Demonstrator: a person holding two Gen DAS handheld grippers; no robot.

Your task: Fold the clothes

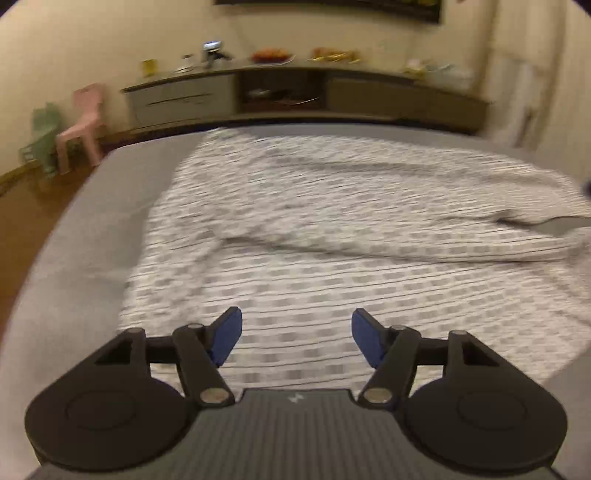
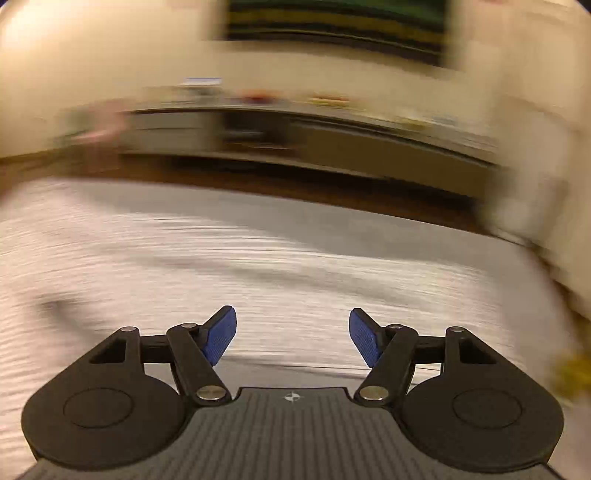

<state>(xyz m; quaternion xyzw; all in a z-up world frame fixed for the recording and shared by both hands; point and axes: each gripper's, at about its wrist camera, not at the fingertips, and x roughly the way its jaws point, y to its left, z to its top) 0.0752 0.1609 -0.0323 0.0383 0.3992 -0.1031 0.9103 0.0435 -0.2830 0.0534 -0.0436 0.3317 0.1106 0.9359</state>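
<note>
A white garment with a grey check pattern lies spread over a grey bed; one sleeve runs across it toward the right. My left gripper hovers open above the garment's near part, nothing between its blue pads. In the right wrist view the same garment is heavily blurred. My right gripper is open over its near edge, and its blue pads hold nothing.
A long low cabinet with dishes and small items on top stands against the far wall. A pink plastic chair and a green one stand on the wooden floor at the left. A dark framed picture hangs above.
</note>
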